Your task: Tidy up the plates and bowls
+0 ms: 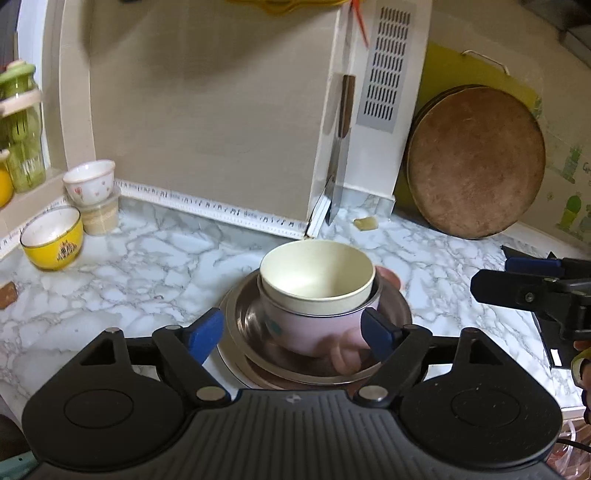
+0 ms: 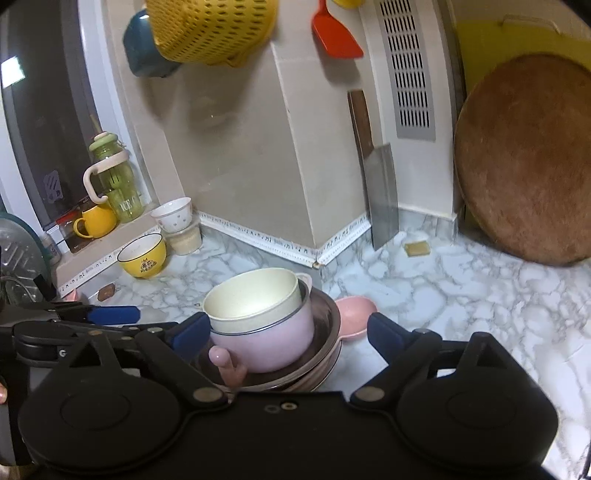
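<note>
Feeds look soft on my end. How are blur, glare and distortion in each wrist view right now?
Left wrist view: the green glass jar at the left edge is smeared by motion blur, and the cream bowl shows a bright interior highlight. Right wrist view: the hanging yellow perforated colander is blurred; fisheye bends the window frame and bulges the round wooden board.

Soft, even indoor light falls from about twelve o'clock, pooling brightly inside the cream bowl (image 1: 317,271), casting faint shadows on the grey-veined marble counter (image 1: 129,266), while fisheye bending and slight blur smear edges near nine and three o'clock.
</note>
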Demonstrator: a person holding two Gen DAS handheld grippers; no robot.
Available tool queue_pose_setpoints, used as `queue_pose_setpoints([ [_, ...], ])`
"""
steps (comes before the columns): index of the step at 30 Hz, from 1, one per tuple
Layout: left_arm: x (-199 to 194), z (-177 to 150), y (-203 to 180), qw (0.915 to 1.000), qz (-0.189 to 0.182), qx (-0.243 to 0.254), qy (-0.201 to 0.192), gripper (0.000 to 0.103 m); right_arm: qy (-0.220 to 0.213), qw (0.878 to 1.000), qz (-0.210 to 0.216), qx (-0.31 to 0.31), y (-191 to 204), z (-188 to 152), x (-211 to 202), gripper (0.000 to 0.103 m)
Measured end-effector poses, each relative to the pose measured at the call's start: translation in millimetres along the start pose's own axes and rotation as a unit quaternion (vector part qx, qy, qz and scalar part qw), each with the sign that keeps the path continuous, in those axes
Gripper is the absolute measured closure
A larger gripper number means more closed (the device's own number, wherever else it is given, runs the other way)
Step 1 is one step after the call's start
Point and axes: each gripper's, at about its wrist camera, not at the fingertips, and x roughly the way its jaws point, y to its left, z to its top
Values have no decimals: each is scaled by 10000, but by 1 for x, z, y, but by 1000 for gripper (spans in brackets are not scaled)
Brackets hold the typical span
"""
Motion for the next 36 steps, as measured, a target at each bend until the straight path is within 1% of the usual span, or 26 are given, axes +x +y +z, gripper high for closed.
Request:
queue_pose_setpoints([
  [1, -2, 0, -1, 10000, 3, 2, -29, 14, -80, 10000, -7, -14, 2, -1, -3, 4],
  [2, -4, -1, -3, 10000, -5, -9, -71, 12, -193, 9998, -17, -33, 4, -3, -7, 0],
  [4, -8, -4, -6, 9999, -4, -12, -130, 12, -304, 9994, -63, -123, 8, -7, -13, 0],
  [6, -11, -6, -9, 9999, 38, 0, -169, 9, -346, 9992, -107, -196, 12, -13, -16, 0],
  [7, -12, -7, -10, 9998, 43, 3, -186, 0, -347, 9991, -128, -201, 14, -15, -17, 0],
  [12, -18, -13, -15, 9998, -52, -50, -200, 0, -320, 9991, -283, -15, 16, -29, -22, 0],
  [16, -22, -15, -21, 9997, -54, 4, -251, 0, -281, 9987, -381, 194, 15, -37, -25, 0],
  [23, -25, -20, -27, 9998, -30, 28, -205, 0, -282, 9968, -585, 462, 11, -44, -32, 0],
  [27, -26, -21, -29, 9998, -1, 28, -203, 0, -255, 9966, -624, 483, 11, -47, -34, 0],
  [36, -26, -23, -30, 9998, -10, 5, -194, 0, -362, 9957, -714, 474, 12, -48, -39, 0],
])
